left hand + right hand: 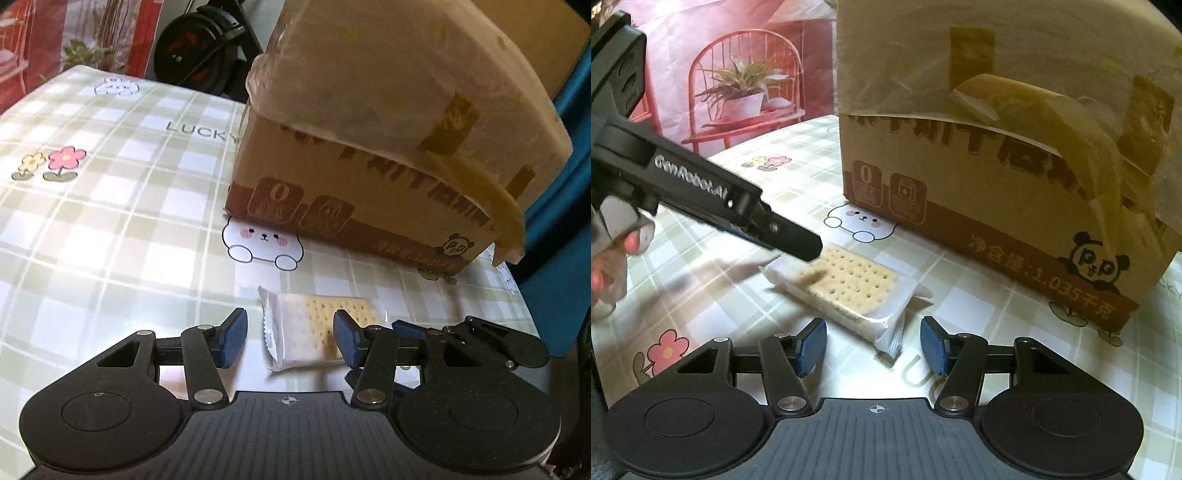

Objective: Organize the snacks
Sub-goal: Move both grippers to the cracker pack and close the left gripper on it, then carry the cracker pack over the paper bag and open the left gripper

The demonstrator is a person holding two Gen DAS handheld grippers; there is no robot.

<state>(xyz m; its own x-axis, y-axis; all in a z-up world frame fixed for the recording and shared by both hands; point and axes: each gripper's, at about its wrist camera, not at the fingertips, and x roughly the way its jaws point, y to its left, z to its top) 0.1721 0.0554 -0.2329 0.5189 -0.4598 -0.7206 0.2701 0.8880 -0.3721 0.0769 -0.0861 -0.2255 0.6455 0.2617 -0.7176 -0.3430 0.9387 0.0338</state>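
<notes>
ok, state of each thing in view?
cracker packet: sealed, lying flat on the tablecloth
cardboard box: upright, plastic film draped over its top
left tool: open, pads either side of the packet's end
right tool: open, packet's other end between its pads, no contact

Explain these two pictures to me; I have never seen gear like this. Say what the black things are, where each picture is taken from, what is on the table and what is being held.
No robot here: a person holds a two-finger gripper in each hand, each with a camera looking along its fingers. One picture looks from the left gripper, the other from the right gripper, which also shows the left one reaching in. On the checked tablecloth lie a wrapped cracker packet and a taped cardboard box. Both grippers stand open around the packet's ends; the pads do not press it, so nothing is held yet.
</notes>
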